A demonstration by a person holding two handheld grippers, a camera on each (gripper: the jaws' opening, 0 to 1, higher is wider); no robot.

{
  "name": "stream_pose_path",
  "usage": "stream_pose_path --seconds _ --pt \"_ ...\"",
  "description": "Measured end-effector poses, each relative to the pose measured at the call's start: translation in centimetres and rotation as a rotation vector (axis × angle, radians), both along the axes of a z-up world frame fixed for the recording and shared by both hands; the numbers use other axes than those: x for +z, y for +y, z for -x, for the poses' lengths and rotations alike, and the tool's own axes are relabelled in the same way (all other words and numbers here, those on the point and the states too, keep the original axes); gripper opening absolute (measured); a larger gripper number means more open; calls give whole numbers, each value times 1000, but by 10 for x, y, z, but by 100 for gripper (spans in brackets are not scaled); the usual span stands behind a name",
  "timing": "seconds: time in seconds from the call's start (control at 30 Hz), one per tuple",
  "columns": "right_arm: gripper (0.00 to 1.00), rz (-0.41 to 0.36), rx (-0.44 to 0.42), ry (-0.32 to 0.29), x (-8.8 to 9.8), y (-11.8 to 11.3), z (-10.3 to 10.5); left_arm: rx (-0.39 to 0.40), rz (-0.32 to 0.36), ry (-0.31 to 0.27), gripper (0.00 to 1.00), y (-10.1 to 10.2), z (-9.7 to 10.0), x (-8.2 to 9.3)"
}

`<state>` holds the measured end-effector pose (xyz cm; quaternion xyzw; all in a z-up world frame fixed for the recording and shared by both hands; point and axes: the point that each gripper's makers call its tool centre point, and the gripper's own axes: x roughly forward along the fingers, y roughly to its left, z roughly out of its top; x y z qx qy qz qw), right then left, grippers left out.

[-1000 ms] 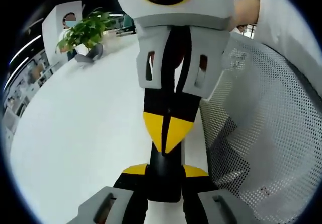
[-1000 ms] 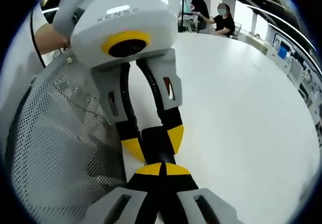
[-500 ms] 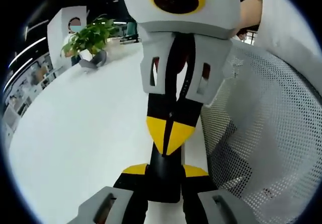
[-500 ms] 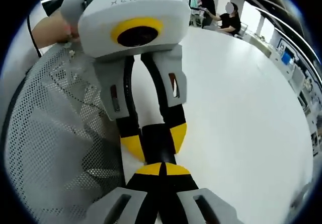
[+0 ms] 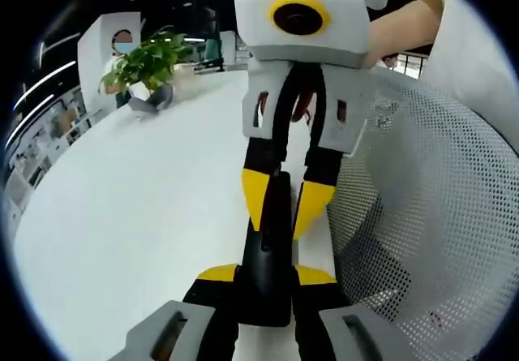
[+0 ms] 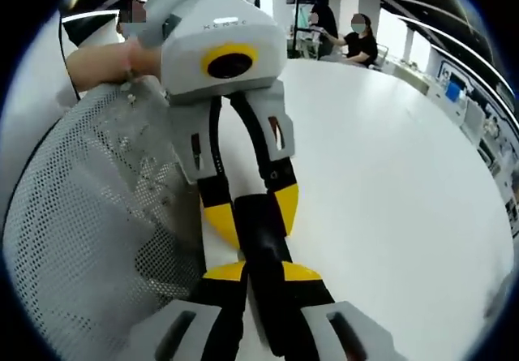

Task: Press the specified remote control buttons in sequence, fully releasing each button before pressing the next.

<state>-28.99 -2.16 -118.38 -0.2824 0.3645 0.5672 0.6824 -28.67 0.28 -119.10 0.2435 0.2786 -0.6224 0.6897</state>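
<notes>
You get bright, even overhead light; the white counter [image 5: 122, 207] washes out toward 9 o'clock. Ceiling strips glare at 10 o'clock in the left gripper view. Fisheye bending grows at every edge, and the near hand-held gripper bases at 6 o'clock look soft.

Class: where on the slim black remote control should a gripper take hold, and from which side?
Grip the black remote control across its narrow width at one end, coming in along its length; the long straight edges suit flat jaws, as the left gripper shows.
</notes>
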Motion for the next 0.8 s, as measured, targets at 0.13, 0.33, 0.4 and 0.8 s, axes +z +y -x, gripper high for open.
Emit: stream_pose_path --seconds 0.13,0.33,0.4,0.8 --pt "23 65 14 21 -11 -19 -4 1 -1 -3 24 0 0 0" --pt "23 38 51 33 -11 -14 -2 15 -43 9 25 0 2 0" --pt "23 35 62 15 -12 -15 -1 5 -72 12 29 3 2 0" --pt "25 8 27 42 -10 -14 -1 419 175 -42 65 55 -9 80"
